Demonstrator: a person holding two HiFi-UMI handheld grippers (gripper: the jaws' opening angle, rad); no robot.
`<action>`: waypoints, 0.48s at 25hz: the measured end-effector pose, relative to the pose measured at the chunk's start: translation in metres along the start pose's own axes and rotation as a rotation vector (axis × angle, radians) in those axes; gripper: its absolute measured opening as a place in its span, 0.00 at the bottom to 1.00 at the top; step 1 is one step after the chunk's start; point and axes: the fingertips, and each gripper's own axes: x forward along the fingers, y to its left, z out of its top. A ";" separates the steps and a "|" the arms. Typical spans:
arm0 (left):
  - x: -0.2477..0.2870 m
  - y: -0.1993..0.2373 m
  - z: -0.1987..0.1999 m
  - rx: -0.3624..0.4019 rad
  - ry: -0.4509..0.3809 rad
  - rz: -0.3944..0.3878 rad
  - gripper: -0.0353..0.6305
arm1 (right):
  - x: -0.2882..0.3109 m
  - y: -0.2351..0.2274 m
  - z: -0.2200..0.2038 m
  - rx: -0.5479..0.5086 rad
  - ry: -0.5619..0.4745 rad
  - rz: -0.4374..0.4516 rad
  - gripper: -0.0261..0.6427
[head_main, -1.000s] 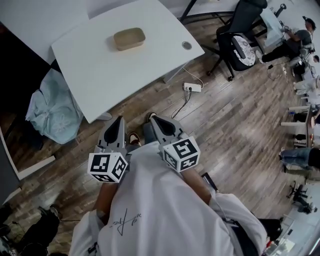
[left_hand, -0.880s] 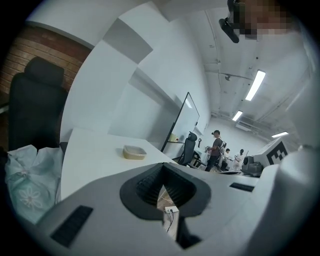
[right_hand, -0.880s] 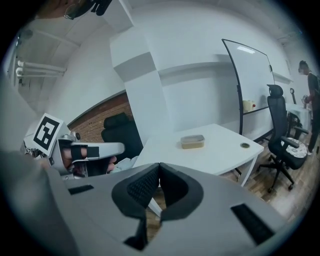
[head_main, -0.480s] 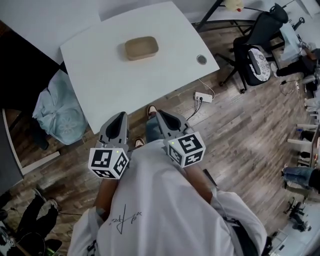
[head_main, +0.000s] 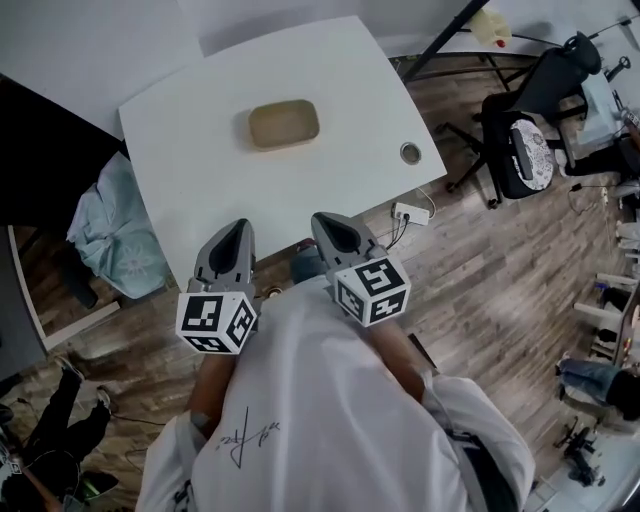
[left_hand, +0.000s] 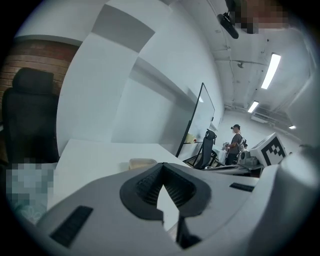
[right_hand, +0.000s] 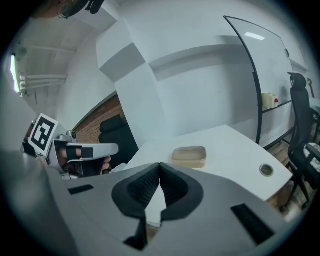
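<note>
A shallow tan container (head_main: 284, 124) lies on a white table (head_main: 200, 180), seen also as the container (right_hand: 189, 156) in the right gripper view and the container (left_hand: 142, 163) just over the jaws in the left gripper view. My left gripper (head_main: 236, 232) and right gripper (head_main: 329, 226) are held side by side at the table's near edge, well short of the container. Both point toward it. Each has its jaws shut together with nothing between them. The left gripper (right_hand: 75, 152) shows at the left of the right gripper view.
A round cable hole (head_main: 410, 153) sits in the table's right corner. A pale blue bag (head_main: 110, 235) lies on a dark chair left of the table. A power strip (head_main: 410, 213) lies on the wooden floor. An office chair (head_main: 525, 120) stands at right, and a whiteboard (right_hand: 265, 75) behind.
Both grippers have come forward to the table's near edge, and the table and container now sit closer and larger in every view. The jaws stayed shut.
</note>
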 end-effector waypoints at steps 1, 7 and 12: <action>0.006 0.001 0.001 -0.006 0.002 0.006 0.06 | 0.004 -0.005 0.003 -0.003 0.004 0.008 0.05; 0.037 0.002 0.003 -0.030 0.008 0.043 0.06 | 0.019 -0.030 0.012 -0.016 0.028 0.057 0.05; 0.062 -0.003 0.009 -0.027 0.006 0.065 0.06 | 0.029 -0.057 0.022 -0.008 0.016 0.071 0.05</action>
